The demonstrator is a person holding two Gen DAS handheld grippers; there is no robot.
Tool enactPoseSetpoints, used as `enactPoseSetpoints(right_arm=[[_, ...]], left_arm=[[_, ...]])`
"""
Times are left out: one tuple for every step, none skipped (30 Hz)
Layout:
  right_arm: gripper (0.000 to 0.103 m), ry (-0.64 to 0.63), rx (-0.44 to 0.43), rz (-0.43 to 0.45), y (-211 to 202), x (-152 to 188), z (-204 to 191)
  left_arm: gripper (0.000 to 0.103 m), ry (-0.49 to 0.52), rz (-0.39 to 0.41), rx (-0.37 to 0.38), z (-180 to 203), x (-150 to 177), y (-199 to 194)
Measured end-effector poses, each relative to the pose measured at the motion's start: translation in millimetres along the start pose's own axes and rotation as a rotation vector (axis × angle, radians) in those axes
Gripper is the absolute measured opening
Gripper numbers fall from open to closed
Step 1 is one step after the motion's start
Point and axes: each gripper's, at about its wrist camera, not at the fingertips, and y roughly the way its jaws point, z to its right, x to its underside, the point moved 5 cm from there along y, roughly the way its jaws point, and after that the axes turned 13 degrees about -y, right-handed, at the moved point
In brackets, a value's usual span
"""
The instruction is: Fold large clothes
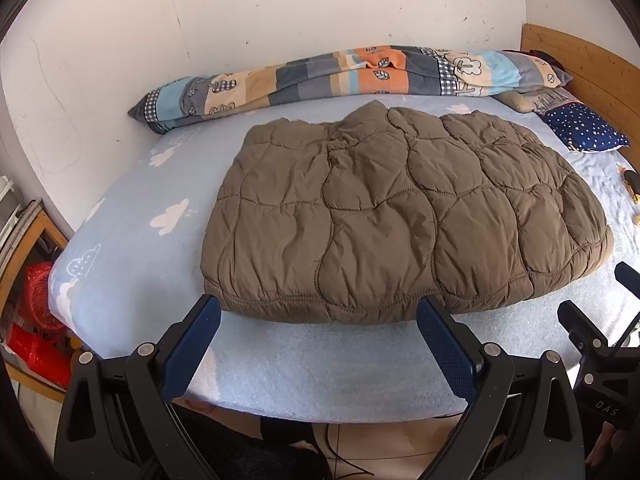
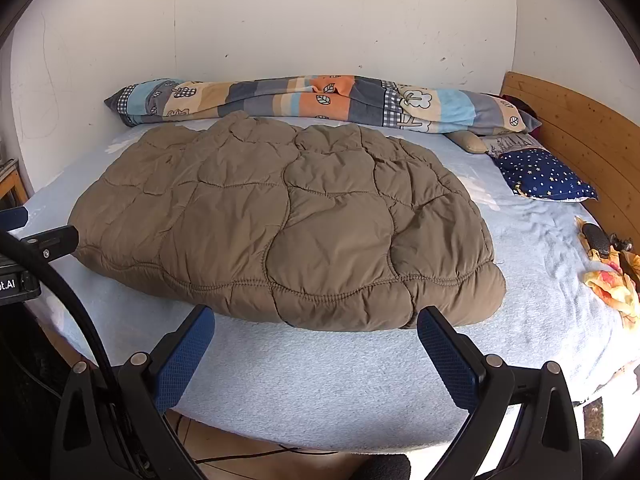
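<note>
A brown quilted jacket (image 1: 400, 216) lies folded flat mid-bed on the pale blue cloud-print sheet (image 1: 132, 216). A patchwork duvet (image 1: 340, 76) runs behind it along the scuffed white wall (image 1: 280, 4). Left hand-held gripper (image 1: 318, 320) and right hand-held gripper (image 2: 316, 332) hover before the jacket, jaws spread, empty.
</note>
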Motion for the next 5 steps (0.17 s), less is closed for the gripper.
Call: enactPoseSetpoints(right_arm=[[0.103, -0.001, -0.001, 0.000, 0.2, -0.1, 0.3], [0.103, -0.001, -0.001, 0.000, 0.3, -0.1, 0.2], [0.103, -0.003, 0.000, 0.001, -0.1, 0.1, 0.1], [0.103, -0.003, -0.002, 0.001, -0.4, 0.0, 0.1], [0.103, -0.001, -0.008, 0.004, -1.1, 0.2, 0.4]], left_arm=[[0.099, 0.001, -0.017, 0.008, 0.1, 0.7, 2.1], [0.099, 0.000, -0.035, 0.010, -0.6, 2.0, 4.2], [0.099, -0.002, -0.046, 0.002, -2.4, 3.7, 5.8], [0.099, -0.003, -0.041, -0.006, -3.4, 4.3, 6.5], [0.099, -0.003, -0.035, -0.007, -4.0, 4.3, 6.9]])
